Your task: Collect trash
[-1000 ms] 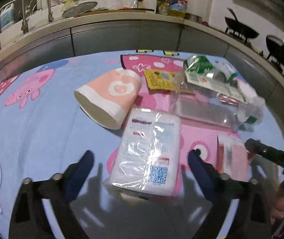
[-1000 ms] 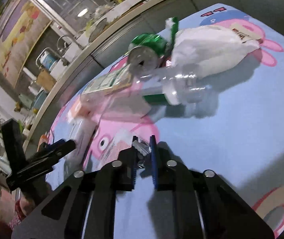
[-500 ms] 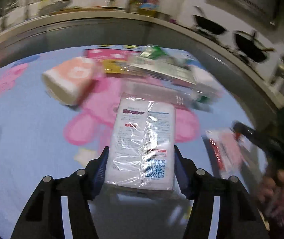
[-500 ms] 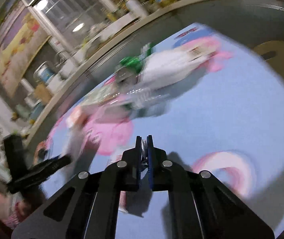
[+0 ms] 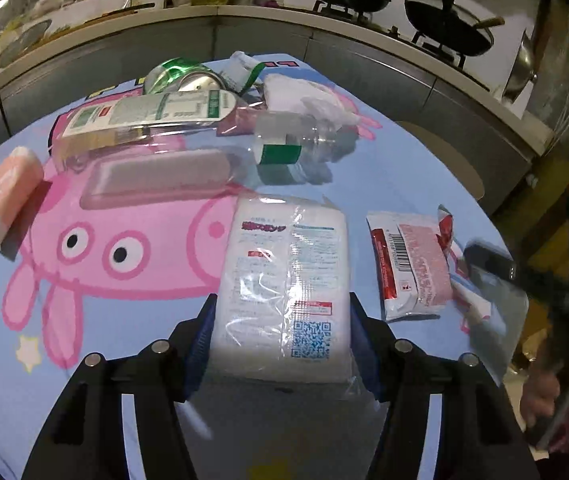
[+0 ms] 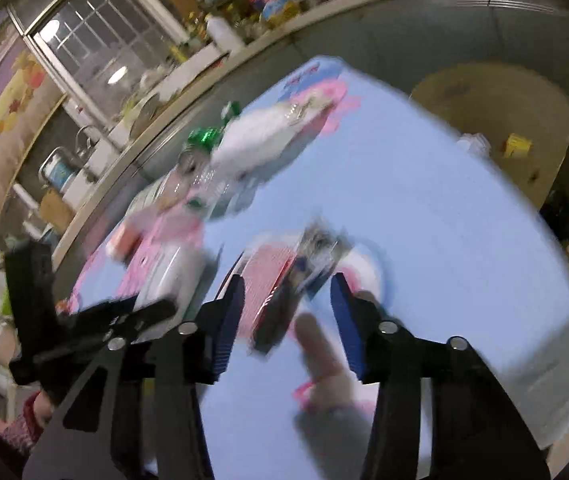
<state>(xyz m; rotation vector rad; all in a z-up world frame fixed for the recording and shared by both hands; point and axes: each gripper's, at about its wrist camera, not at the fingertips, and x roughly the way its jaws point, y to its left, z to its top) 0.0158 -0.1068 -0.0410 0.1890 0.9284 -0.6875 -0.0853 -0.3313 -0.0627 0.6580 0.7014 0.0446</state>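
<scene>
The left gripper (image 5: pixel 280 344) is clamped on a white tissue pack (image 5: pixel 284 280) wrapped in clear film, its blue pads pressed against the pack's two long sides at the near end. The pack lies flat on the bench (image 5: pixel 404 176), which is covered with a light blue cloth printed with a pink cartoon pig, and its long axis runs from near to far, leaning slightly left at the far end. Its face carries a blue QR code at the near right corner, a small red-bordered label above that, and red characters near the far left corner that are too small to read.

Just right of it, apart from it, lies a smaller red and white packet (image 5: pixel 410 264) with a barcode on its far end; its long axis also runs near to far. In the blurred right wrist view this red packet (image 6: pixel 268 280) sits between the pads of the right gripper (image 6: pixel 288 308), whose jaws have just been opening and stand partly apart without pressing on it.

Farther off lie a clear plastic bottle (image 5: pixel 296 148) with a green band, a long clear package (image 5: pixel 152 114) with a green and white printed label, unreadable, a crushed green can (image 5: pixel 172 74), a white plastic bag (image 5: pixel 304 94), and at far left a pink and white paper cup (image 5: pixel 2 196) on its side.
</scene>
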